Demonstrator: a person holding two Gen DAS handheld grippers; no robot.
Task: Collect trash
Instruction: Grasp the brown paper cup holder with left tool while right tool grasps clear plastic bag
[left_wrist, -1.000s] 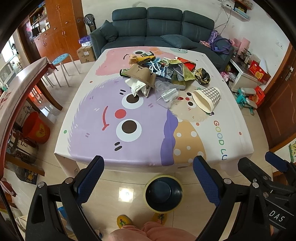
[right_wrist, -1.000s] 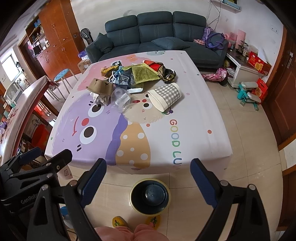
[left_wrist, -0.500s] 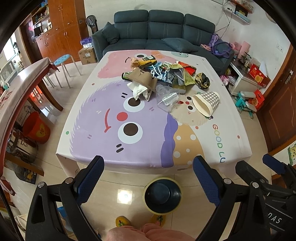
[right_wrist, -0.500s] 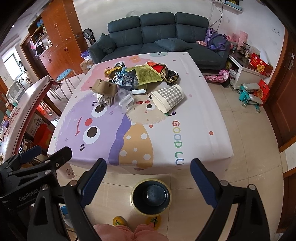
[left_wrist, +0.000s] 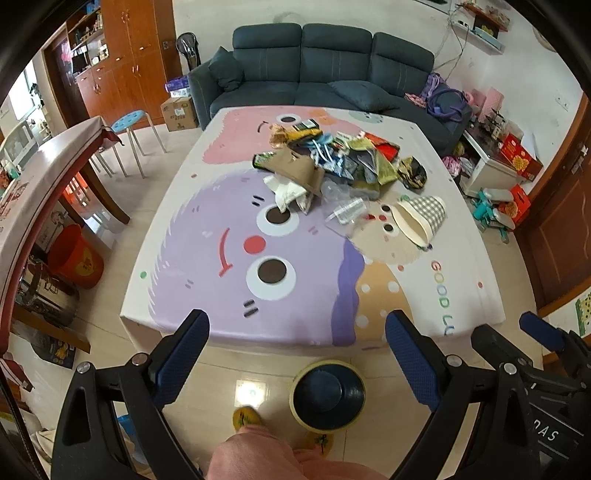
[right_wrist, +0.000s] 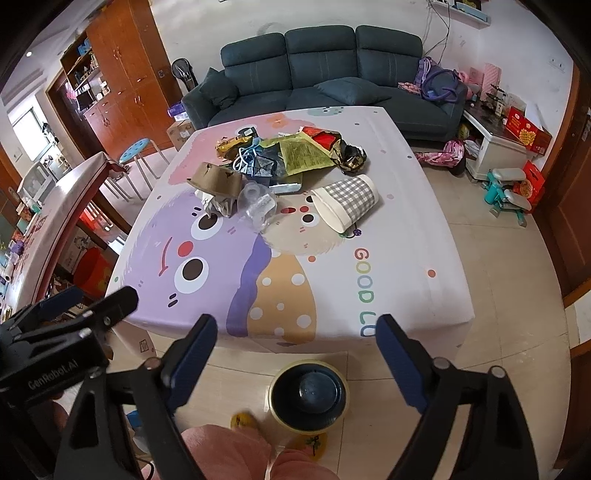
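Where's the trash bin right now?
The trash bin stands on the floor just in front of the table's near edge, low in both wrist views. It sits between the yellow slippers and the table, roughly below the orange cartoon figure.

The tablecloth (right_wrist: 406, 258) reads "GOOD LU"; the left gripper (right_wrist: 66, 314) reads "GenRobot.AI".

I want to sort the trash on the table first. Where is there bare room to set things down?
The near half of the tablecloth is bare, from the checked cup to the front edge. The far middle is crowded with wrappers.
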